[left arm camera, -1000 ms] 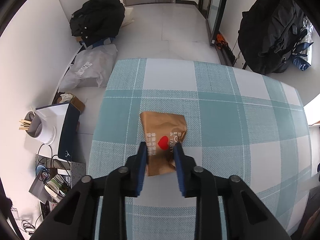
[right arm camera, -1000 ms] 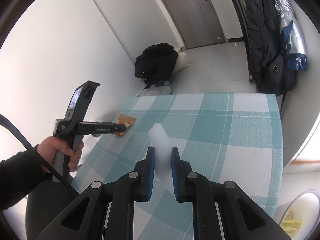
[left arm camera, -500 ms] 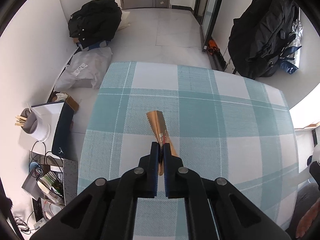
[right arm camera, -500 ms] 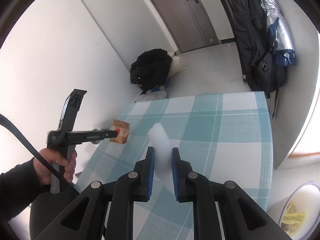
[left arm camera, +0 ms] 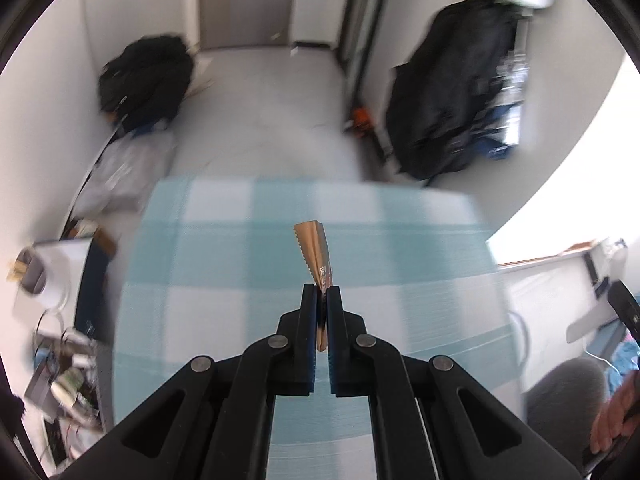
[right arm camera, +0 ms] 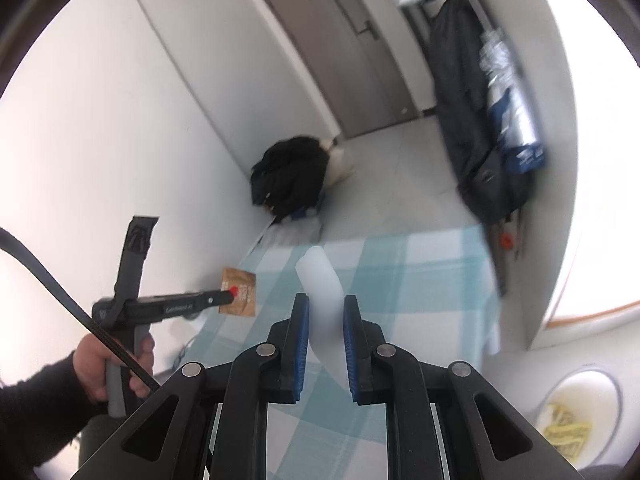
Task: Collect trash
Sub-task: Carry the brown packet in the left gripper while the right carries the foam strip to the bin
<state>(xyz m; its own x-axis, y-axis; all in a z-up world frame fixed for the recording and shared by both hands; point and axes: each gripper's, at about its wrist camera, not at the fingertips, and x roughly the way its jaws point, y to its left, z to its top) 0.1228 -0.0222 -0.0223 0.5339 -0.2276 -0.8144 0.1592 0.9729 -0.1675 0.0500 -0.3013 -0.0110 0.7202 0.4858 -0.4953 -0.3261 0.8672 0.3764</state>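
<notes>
While both pieces of trash are held above the checked tablecloth (left arm camera: 240, 280), collection is judged half done: pickup is complete, disposal remains. One brown wrapper (left arm camera: 316, 252) is clamped edge-on in the left gripper (left arm camera: 321, 304); one pale plastic piece (right arm camera: 322, 292) is pinched in the right gripper (right arm camera: 323, 320). One bin (right arm camera: 576, 412), already holding yellow scraps, stands on the floor at lower right
</notes>
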